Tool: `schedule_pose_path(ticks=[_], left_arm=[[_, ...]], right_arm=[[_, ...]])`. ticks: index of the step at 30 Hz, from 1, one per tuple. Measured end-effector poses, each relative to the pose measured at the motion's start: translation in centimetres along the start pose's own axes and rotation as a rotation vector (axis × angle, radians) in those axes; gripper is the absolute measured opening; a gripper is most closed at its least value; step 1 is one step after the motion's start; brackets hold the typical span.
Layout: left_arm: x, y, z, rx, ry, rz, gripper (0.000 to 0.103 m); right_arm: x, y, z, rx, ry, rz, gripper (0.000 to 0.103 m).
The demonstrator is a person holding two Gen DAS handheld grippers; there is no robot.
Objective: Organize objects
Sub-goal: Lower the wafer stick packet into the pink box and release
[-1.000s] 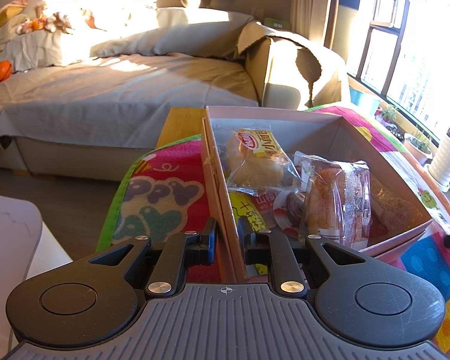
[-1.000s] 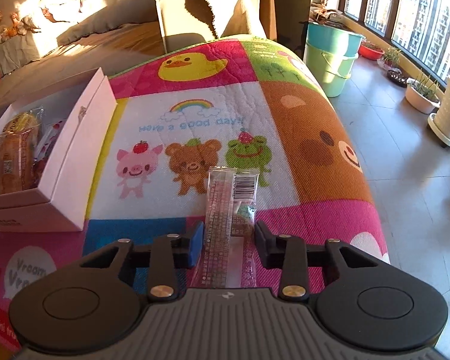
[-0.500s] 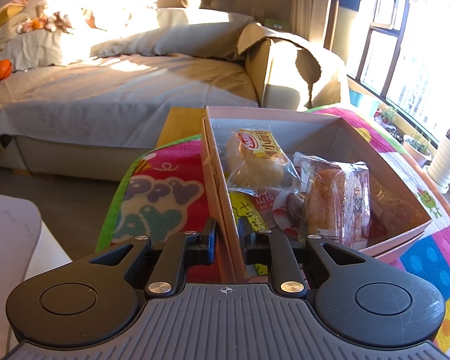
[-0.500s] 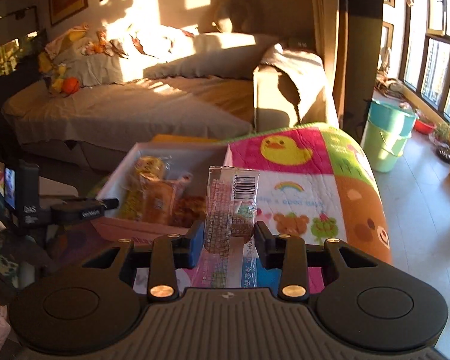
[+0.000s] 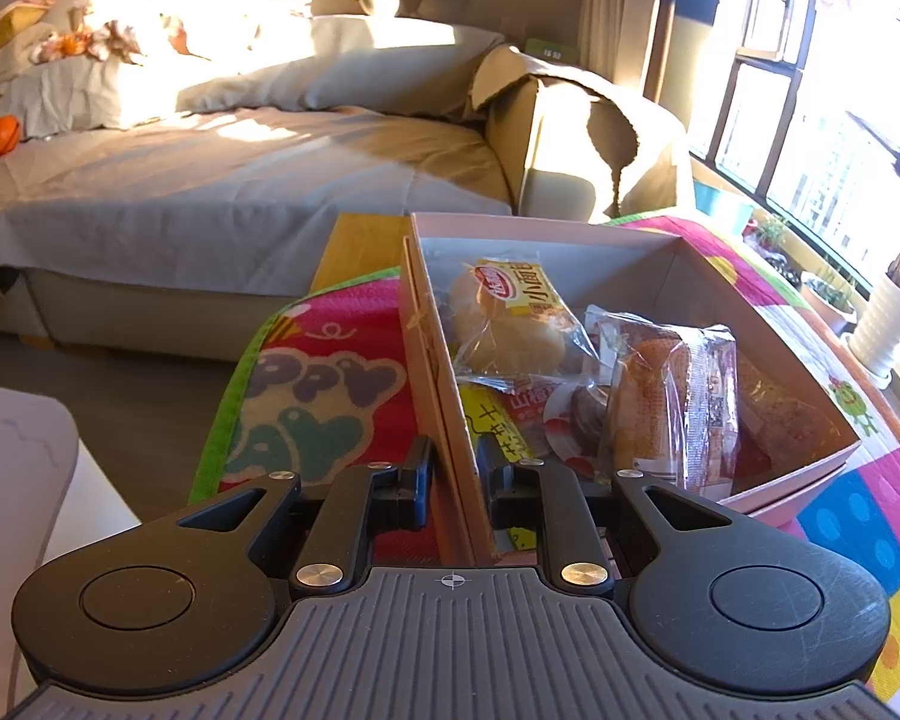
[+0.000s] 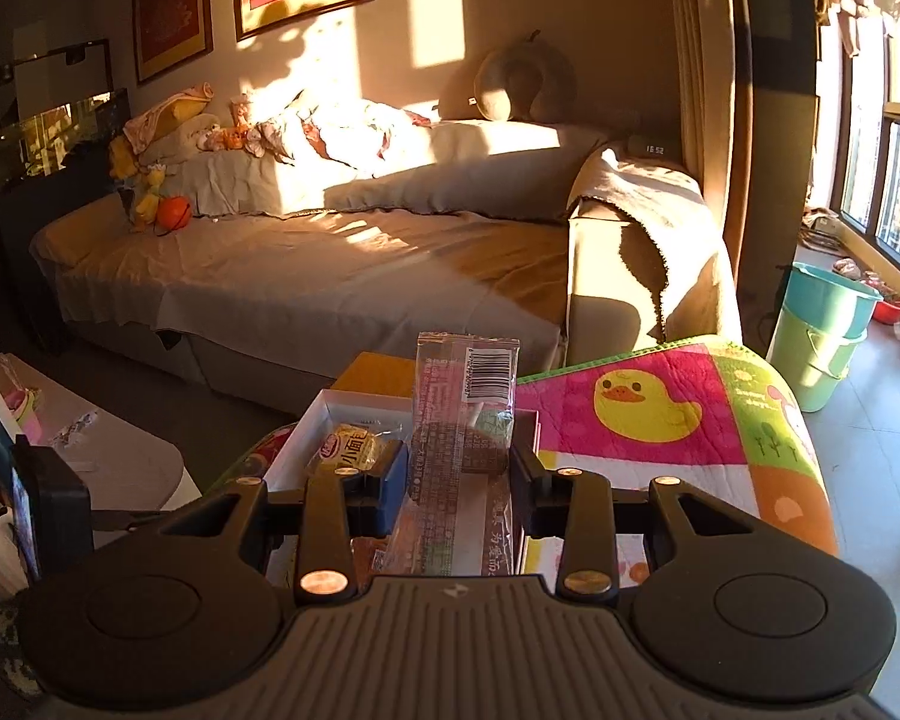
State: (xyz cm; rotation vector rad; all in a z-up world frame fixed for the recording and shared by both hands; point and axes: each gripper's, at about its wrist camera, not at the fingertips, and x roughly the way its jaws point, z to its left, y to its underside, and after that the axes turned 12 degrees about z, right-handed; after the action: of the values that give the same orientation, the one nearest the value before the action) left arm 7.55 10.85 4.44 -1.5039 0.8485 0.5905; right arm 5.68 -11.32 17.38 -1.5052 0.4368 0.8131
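A pink cardboard box (image 5: pixel 678 252) stands on the colourful cartoon mat (image 5: pixel 324 384) and holds several wrapped snacks, among them a bun packet (image 5: pixel 504 324) and a cake packet (image 5: pixel 672 402). My left gripper (image 5: pixel 455 483) is shut on the box's near left wall (image 5: pixel 435 360). In the right wrist view my right gripper (image 6: pixel 459 465) is shut on a clear snack packet (image 6: pixel 465 414) with a barcode, held upright in the air above the box (image 6: pixel 330 414).
A grey sofa (image 6: pixel 306 264) with cushions and an orange ball (image 6: pixel 173 211) fills the background. Green buckets (image 6: pixel 822 330) stand on the floor at the right by the window. A pale low table (image 6: pixel 108 468) with bottles lies at the left.
My right gripper lifted the snack packet off the mat and swung it left, up over the box. The left gripper and the box stayed still.
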Motion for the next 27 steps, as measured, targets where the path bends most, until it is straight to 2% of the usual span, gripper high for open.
schedule_pose_path(ticks=[6, 8, 12, 15, 17, 20, 23, 25, 27], left_arm=[[0.0, 0.0, 0.0, 0.0, 0.0, 0.0, 0.019], [0.0, 0.0, 0.0, 0.0, 0.0, 0.0, 0.019], [0.0, 0.0, 0.0, 0.0, 0.002, 0.0, 0.02], [0.1, 0.0, 0.0, -0.002, 0.004, 0.0, 0.02], [0.1, 0.0, 0.1, -0.004, 0.004, -0.001, 0.02], [0.1, 0.0, -0.1, -0.01, 0.003, -0.005, 0.02], [0.1, -0.1, -0.3, -0.012, -0.005, -0.006, 0.019], [0.2, -0.3, -0.7, -0.001, -0.022, -0.001, 0.017], [0.6, -0.8, -1.2, 0.018, -0.029, 0.01, 0.017]], right_arm=[[2.0, -1.3, 1.1, -0.021, 0.001, -0.026, 0.037], [2.7, -1.4, 1.0, -0.019, -0.007, -0.027, 0.043], [3.9, -0.4, 0.7, -0.015, 0.011, 0.01, 0.046], [4.0, 1.3, 0.6, -0.061, 0.046, 0.033, 0.055], [3.7, 2.9, 0.6, -0.115, 0.058, 0.047, 0.072], [3.9, 6.1, 1.3, -0.207, 0.065, 0.099, 0.073], [5.6, 9.1, 1.5, -0.247, 0.093, 0.146, 0.073], [7.1, 10.3, 0.7, -0.222, 0.115, 0.154, 0.073], [8.2, 10.7, -1.0, -0.143, 0.082, 0.159, 0.073]])
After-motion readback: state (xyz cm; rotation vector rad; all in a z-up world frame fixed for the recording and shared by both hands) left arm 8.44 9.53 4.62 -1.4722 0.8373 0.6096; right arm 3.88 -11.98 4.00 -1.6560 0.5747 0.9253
